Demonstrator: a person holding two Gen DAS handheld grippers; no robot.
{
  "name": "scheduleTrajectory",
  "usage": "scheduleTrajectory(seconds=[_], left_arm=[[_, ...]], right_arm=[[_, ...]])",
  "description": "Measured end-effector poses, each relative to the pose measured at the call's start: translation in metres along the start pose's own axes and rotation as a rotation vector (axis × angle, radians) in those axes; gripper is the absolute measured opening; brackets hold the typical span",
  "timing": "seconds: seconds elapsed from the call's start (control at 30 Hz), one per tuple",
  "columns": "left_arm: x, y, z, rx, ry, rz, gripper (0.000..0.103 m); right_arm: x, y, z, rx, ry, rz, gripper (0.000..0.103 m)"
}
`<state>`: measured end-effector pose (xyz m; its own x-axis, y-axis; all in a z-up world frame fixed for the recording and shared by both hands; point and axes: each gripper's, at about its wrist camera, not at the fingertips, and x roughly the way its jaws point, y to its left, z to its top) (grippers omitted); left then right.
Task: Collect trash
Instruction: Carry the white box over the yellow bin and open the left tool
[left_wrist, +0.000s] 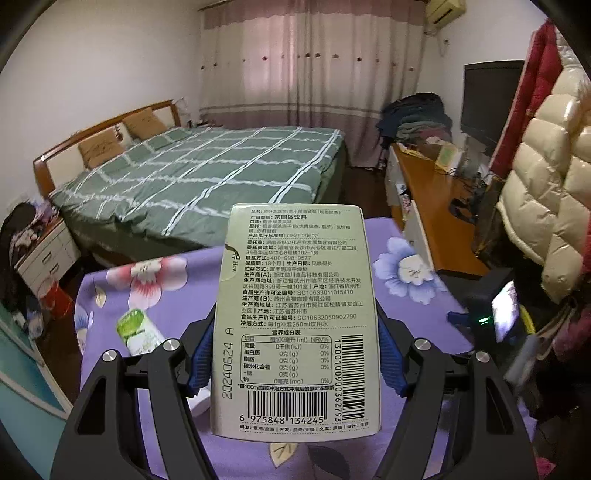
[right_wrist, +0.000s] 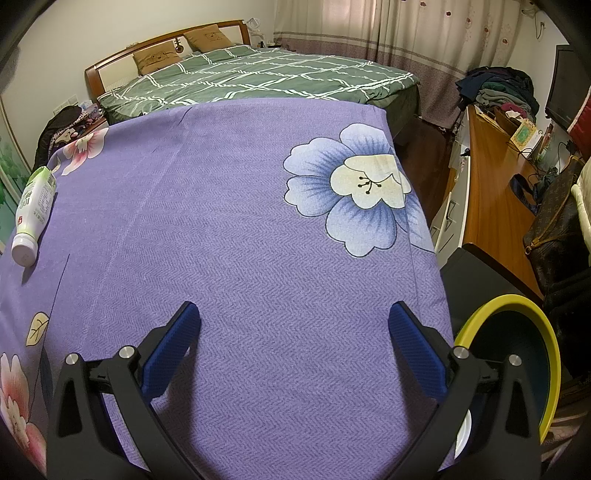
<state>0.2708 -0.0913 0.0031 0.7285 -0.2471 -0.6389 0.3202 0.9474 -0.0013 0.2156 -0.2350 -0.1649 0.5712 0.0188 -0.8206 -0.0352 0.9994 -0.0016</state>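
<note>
Left gripper (left_wrist: 295, 354) clamped one flat pale-green carton (left_wrist: 295, 317) above purple floral-cloth surface (right_wrist: 229, 229), right gripper (right_wrist: 293, 332) spread and held nothing, one yellow-rimmed round bin (right_wrist: 546, 332) beside it, one white plastic bottle (right_wrist: 33, 214) lay farther left.

Between the left gripper's (left_wrist: 295, 354) blue pads (left_wrist: 389, 354), a pale green tea box (left_wrist: 295, 314) with black print and barcodes; beneath the jaws, a purple floral tablecloth (right_wrist: 221, 221); right of the right jaws, a yellow-rimmed bin (right_wrist: 517, 325); far left, a white-and-green bottle (right_wrist: 33, 214).
</note>
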Motion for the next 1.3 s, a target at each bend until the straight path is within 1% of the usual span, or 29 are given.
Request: scheduleTrajectory(seconds=[0.13, 0.2, 0.27, 0.43, 0.47, 0.53, 0.57, 0.63, 0.77, 0.9, 1.0, 1.17, 1.3], left_arm=[[-0.016, -0.025, 0.013, 0.049, -0.022, -0.033, 0.071], [-0.019, -0.047, 0.018, 0.070, -0.022, -0.071, 0.071], [-0.021, -0.070, 0.022, 0.087, -0.014, -0.124, 0.071], [-0.024, -0.155, 0.030, 0.180, -0.007, -0.249, 0.071], [-0.024, -0.168, 0.032, 0.192, -0.008, -0.264, 0.071], [-0.024, -0.209, 0.035, 0.237, -0.008, -0.306, 0.071], [-0.023, -0.224, 0.035, 0.248, -0.005, -0.320, 0.071], [-0.020, -0.263, 0.032, 0.271, 0.013, -0.366, 0.071], [-0.001, -0.321, 0.020, 0.300, 0.069, -0.422, 0.071], [0.033, -0.364, 0.003, 0.319, 0.145, -0.440, 0.071], [0.059, -0.386, -0.007, 0.321, 0.193, -0.442, 0.071], [0.092, -0.408, -0.022, 0.337, 0.240, -0.415, 0.071], [0.110, -0.415, -0.028, 0.342, 0.258, -0.386, 0.071]], right_arm=[[0.000, 0.000, 0.000, 0.000, 0.000, 0.000, 0.098], [0.000, 0.000, 0.000, 0.000, 0.000, 0.000, 0.098], [0.000, -0.001, 0.000, 0.000, 0.000, 0.000, 0.098], [0.000, 0.000, 0.000, 0.000, 0.000, 0.000, 0.098], [0.000, 0.000, 0.000, 0.000, 0.000, 0.000, 0.098], [0.000, 0.000, 0.000, 0.000, 0.000, 0.000, 0.098], [0.000, 0.000, 0.000, 0.000, 0.000, 0.000, 0.098], [0.000, 0.000, 0.000, 0.000, 0.000, 0.000, 0.098], [0.000, 0.000, 0.000, 0.000, 0.000, 0.000, 0.098], [0.000, 0.000, 0.000, 0.000, 0.000, 0.000, 0.098], [0.000, 0.000, 0.000, 0.000, 0.000, 0.000, 0.098], [0.000, 0.000, 0.000, 0.000, 0.000, 0.000, 0.098], [0.000, 0.000, 0.000, 0.000, 0.000, 0.000, 0.098]])
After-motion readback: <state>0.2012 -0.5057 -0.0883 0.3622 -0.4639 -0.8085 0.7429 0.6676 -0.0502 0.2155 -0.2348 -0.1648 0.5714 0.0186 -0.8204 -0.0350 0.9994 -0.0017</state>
